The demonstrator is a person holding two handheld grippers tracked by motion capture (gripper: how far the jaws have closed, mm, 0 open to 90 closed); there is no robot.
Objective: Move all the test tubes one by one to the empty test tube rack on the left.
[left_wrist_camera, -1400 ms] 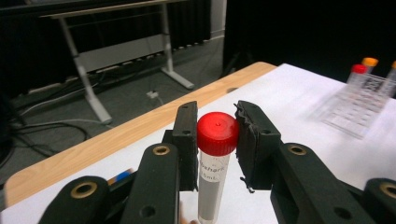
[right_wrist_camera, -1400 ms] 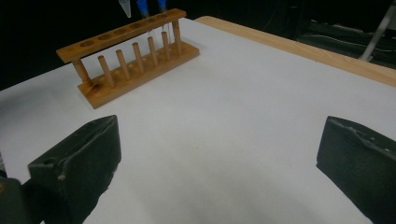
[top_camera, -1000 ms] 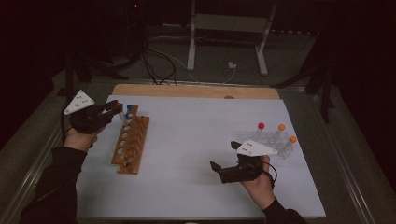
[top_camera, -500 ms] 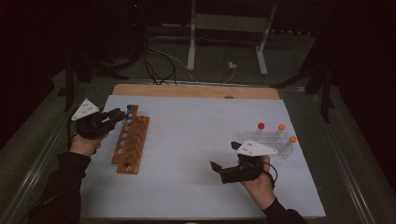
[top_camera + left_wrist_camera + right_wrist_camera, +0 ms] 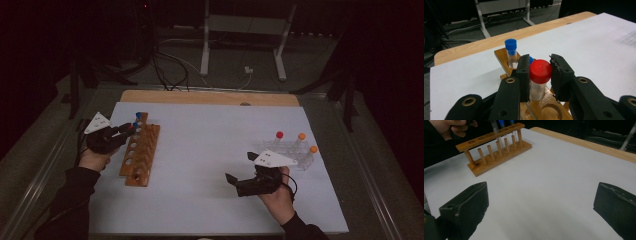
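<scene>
Our left gripper (image 5: 540,75) is clamped on a red-capped tube (image 5: 539,78), its two black jaws pressing on either side just below and at the cap. The tube stands upright over the wooden rack (image 5: 541,105), with its lower end at one of the rack's holes (how deep it sits we cannot tell from here). Just behind it in the same rack stands a blue-capped tube (image 5: 511,51), and another blue cap (image 5: 531,60) peeks out between that one and the red cap.

From the high view, we see the left gripper (image 5: 125,132) at the far end of the rack (image 5: 141,155), which lies on the left part of the white sheet (image 5: 210,150) covering the table. The nearer holes of the rack look empty.

Our right gripper (image 5: 240,182) rests low over the sheet on the right side, well apart from the rack. Its jaws stand wide apart with nothing between them, as the right gripper view makes plain, where bare sheet (image 5: 544,185) lies between the two jaws.

Beyond the right hand (image 5: 277,200) sits a clear rack (image 5: 290,152) holding a red-capped tube (image 5: 279,135) and two orange-capped tubes (image 5: 301,136).
</scene>
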